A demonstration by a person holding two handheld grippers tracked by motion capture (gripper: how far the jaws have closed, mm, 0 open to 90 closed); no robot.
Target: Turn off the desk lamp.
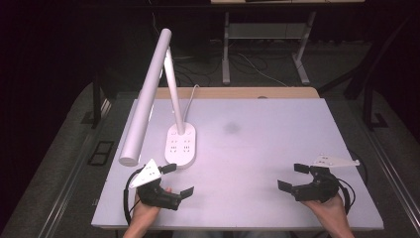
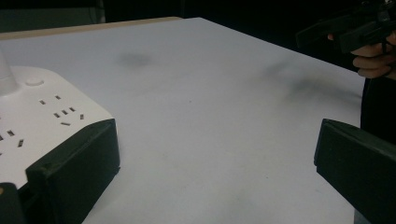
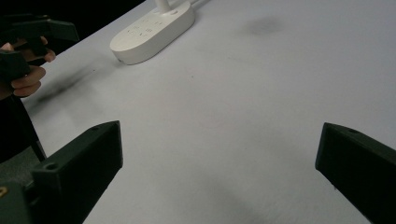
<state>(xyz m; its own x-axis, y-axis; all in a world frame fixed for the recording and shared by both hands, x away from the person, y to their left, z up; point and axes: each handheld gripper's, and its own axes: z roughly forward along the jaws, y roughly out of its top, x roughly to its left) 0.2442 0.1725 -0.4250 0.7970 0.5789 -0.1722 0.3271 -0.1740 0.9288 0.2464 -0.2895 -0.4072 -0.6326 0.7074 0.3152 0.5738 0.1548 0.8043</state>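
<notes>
We hold our left gripper (image 1: 179,180) and right gripper (image 1: 291,176) low, well apart. Both have their jaws wide open, with nothing between them.

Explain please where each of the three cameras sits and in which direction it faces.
High view: above the near edge, looking forward and down on the white table; both forearms enter from below.
Left gripper view: rides on the left gripper, looking across the table; its open black jaws frame it.
Right gripper view: rides on the right gripper, facing the far-left corner; jaws open.
Shared: all three show the white oval lamp base with sockets.
</notes>
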